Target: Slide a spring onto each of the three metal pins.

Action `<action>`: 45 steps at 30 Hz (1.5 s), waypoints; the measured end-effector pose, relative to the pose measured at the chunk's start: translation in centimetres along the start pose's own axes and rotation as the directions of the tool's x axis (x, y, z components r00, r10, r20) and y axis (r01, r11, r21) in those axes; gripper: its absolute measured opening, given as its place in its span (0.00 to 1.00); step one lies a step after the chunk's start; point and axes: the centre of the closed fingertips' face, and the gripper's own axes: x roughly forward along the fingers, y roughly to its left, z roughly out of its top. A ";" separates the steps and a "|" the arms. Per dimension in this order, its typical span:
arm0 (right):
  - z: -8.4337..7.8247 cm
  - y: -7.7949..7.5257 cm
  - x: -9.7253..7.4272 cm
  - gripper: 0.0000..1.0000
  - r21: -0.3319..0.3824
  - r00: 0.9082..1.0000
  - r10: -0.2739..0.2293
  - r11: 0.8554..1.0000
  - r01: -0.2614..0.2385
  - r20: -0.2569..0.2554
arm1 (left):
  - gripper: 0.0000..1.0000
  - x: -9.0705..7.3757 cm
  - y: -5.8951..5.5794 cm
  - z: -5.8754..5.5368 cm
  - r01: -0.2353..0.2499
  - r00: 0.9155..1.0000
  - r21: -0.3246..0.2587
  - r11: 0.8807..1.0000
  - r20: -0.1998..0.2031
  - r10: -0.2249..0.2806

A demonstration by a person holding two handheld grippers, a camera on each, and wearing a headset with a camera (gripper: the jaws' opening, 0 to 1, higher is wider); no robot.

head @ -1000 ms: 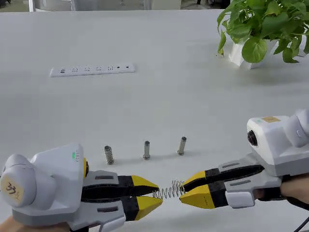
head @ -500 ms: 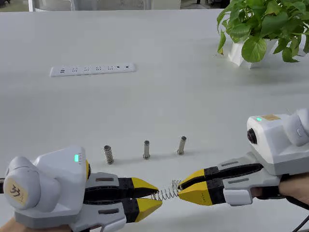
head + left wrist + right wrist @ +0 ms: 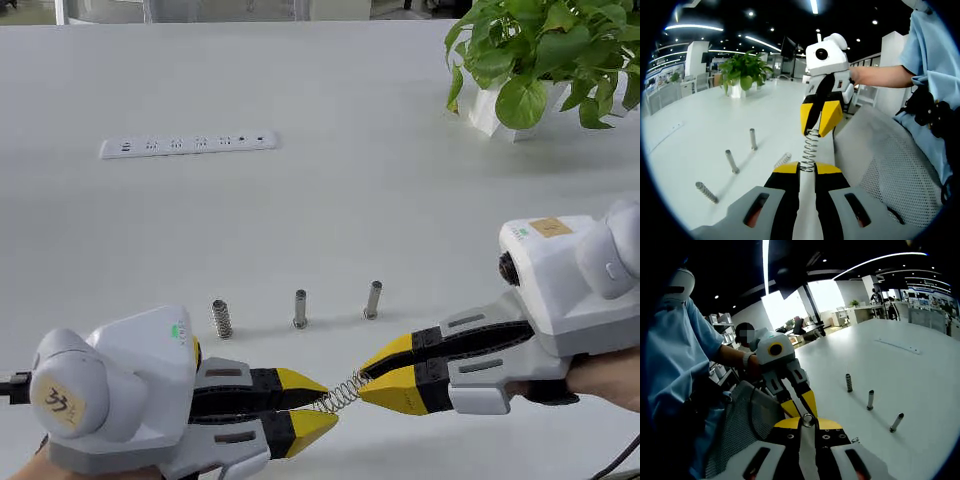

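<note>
Head view: a small silvery coil spring [image 3: 340, 392] hangs in the air low in the frame at 6 o'clock, stretched slantwise between two yellow-tipped grippers. The left gripper [image 3: 328, 403] reaches in from 8 o'clock, its jaws closed on the spring's lower end. The right gripper [image 3: 365, 385] reaches in from 4 o'clock, its jaws pinched on the upper end. On the white bench [image 3: 350, 210] at 12 o'clock from the spring, three metal pins stand upright in a row. The first pin [image 3: 221, 318] wears a fitted spring, while the middle pin [image 3: 300, 308] and the third pin [image 3: 373, 299] are bare. A white power strip [image 3: 188, 145] lies at 10 o'clock. At 1 o'clock a white pot [image 3: 495, 105] holds a leafy green plant [image 3: 540, 45].

Left gripper view: the left gripper [image 3: 807, 167] rises from 6 o'clock, jaws nipped together on the spring [image 3: 810, 147], which runs up toward 12 o'clock into the right gripper [image 3: 816, 132]. The three pins sit at 8 to 9 o'clock, the first pin [image 3: 706, 192] nearest.

Right gripper view: the spring [image 3: 807, 419] shows end-on as a small ring, clamped in the right gripper [image 3: 807, 421] at 6 o'clock. The left gripper [image 3: 801, 407] points in from 11 o'clock. The pins stand at 3 to 4 o'clock.
</note>
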 end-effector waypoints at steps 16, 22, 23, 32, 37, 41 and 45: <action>1.3 0.2 0.4 0.06 -0.124 0.999 -0.022 0.992 0.018 -0.033 | 0.07 0.9 -0.1 0.6 -0.009 1.000 -0.008 1.000 0.016 0.009; 1.8 0.3 0.4 0.06 -0.135 0.999 -0.023 0.991 0.019 -0.028 | 0.07 1.0 -0.1 0.9 -0.008 1.000 -0.011 1.000 0.029 0.009; 1.9 0.3 0.4 0.06 -0.137 0.999 -0.023 0.990 0.019 -0.028 | 0.07 1.0 -0.1 1.0 -0.009 0.999 -0.012 1.000 0.031 0.009; 2.2 0.5 0.1 0.06 -0.135 1.000 -0.019 0.991 0.016 -0.021 | 0.06 0.8 -0.1 1.4 -0.002 0.998 -0.046 0.999 0.065 0.005; 2.2 0.6 0.1 0.06 -0.138 1.000 -0.014 0.990 0.010 -0.027 | 0.06 0.7 -0.1 1.3 -0.001 0.998 -0.043 0.999 0.065 0.004; 2.2 0.7 0.2 0.06 -0.141 0.999 -0.010 0.990 0.006 -0.031 | 0.06 0.7 -0.2 1.3 0.001 0.998 -0.039 0.999 0.062 0.002; 2.0 0.7 0.3 0.13 -0.149 0.999 -0.012 0.989 0.005 -0.045 | 0.06 0.7 -0.1 1.2 -0.001 0.998 -0.041 0.999 0.062 0.004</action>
